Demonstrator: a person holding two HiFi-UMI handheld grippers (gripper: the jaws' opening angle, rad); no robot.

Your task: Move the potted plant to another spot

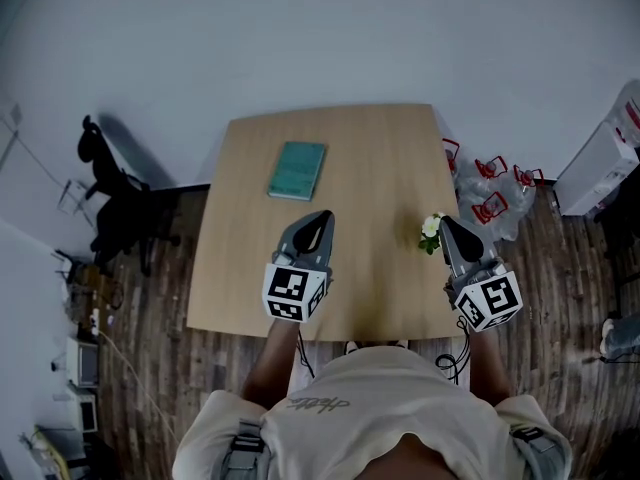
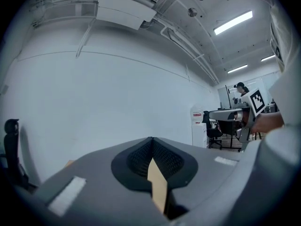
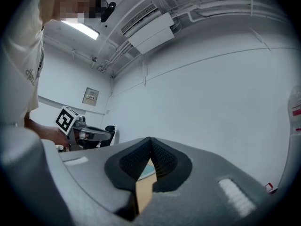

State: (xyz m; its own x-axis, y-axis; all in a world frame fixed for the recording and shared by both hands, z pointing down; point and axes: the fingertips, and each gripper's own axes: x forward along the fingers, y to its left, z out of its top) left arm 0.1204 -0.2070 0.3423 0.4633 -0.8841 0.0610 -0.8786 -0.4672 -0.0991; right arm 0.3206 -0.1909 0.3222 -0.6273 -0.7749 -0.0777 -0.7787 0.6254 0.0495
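Counts, taken from the head view with the clock face laid on the tabletop and 12 at the far wall:
- Table (image 1: 245, 268): 1, pale wood.
- Potted plant (image 1: 431, 232): 1, small, with white flowers.
- Teal book (image 1: 297, 170): 1, lying flat.
- Tongs: 2, one in each of the person's hands.
- Off the table: 1 black chair (image 1: 112, 200) on the floor at 9 o'clock, and about four red-framed items in clear bags (image 1: 490, 193) on the floor at 2 o'clock.

Tongs:
- Left tongs (image 1: 322, 215) hang over the middle of the table. Their jaws are pressed tip to tip with nothing between them.
- Right tongs (image 1: 443, 220) hang at 3 o'clock. Their own view shows the tips meeting and nothing gripped.

Task item: the plant stands at 3 o'clock, near the right edge and just beside the tip of the right tongs. I cannot tell whether they touch.

Edges and room:
- The book lies at 11 o'clock, well apart from the plant and back from the far edge.
- Bare wood runs from 5 round to 9 o'clock, along the near and left edges.
- The person stands against the near edge at 6 o'clock.
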